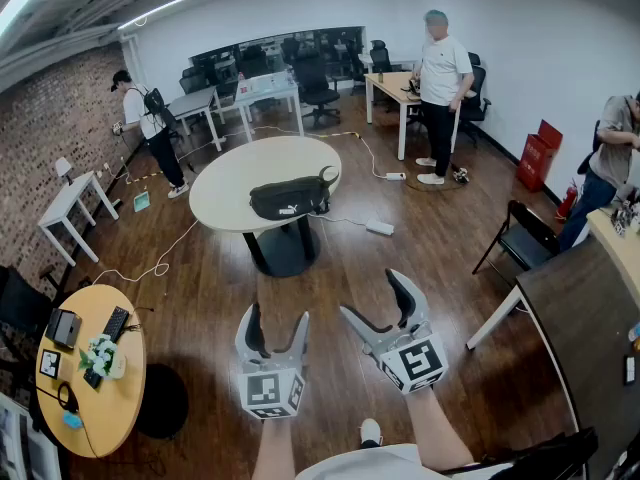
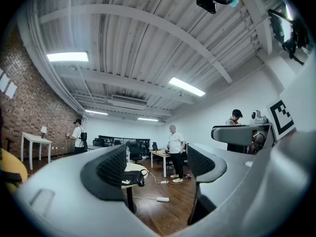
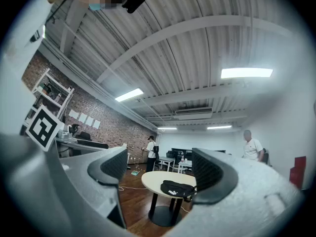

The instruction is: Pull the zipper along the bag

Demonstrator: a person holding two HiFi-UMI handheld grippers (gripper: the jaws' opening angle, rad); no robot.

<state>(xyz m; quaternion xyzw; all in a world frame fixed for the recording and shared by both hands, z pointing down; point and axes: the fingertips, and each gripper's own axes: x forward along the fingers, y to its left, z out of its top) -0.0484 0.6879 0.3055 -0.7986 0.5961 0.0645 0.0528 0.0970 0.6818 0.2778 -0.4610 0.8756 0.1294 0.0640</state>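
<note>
While a wood floor (image 1: 330,268) runs through the whole office, a brick wall (image 1: 50,118) closes its left side and white walls the rest. One round white table (image 1: 230,183) stands on a dark pedestal in mid-room. A smaller yellow table (image 1: 110,408) sits at lower left, a dark table (image 1: 590,318) at the right edge and a small white table (image 1: 70,203) by the brick wall. Desks (image 1: 265,88) fill the far end.

Three people stand about: one in a white shirt (image 1: 440,93) at the back, one by the brick wall (image 1: 150,118) and one at the right edge (image 1: 610,158).

One black bag (image 1: 290,198) lies on the round table, toward its near side and right of centre, with a strap looping up at its right end. Two grippers are held over the floor, short of the table and well apart from it. Both point toward the bag, which lies ahead of them and shows far off between each pair of jaws.

The left gripper (image 1: 277,318) has its jaws spread wide and holds nothing. The right gripper (image 1: 372,296) is likewise wide apart and empty. One white power strip (image 1: 380,228) lies on the floor just right of the table's foot, with a cable trailing from it.
</note>
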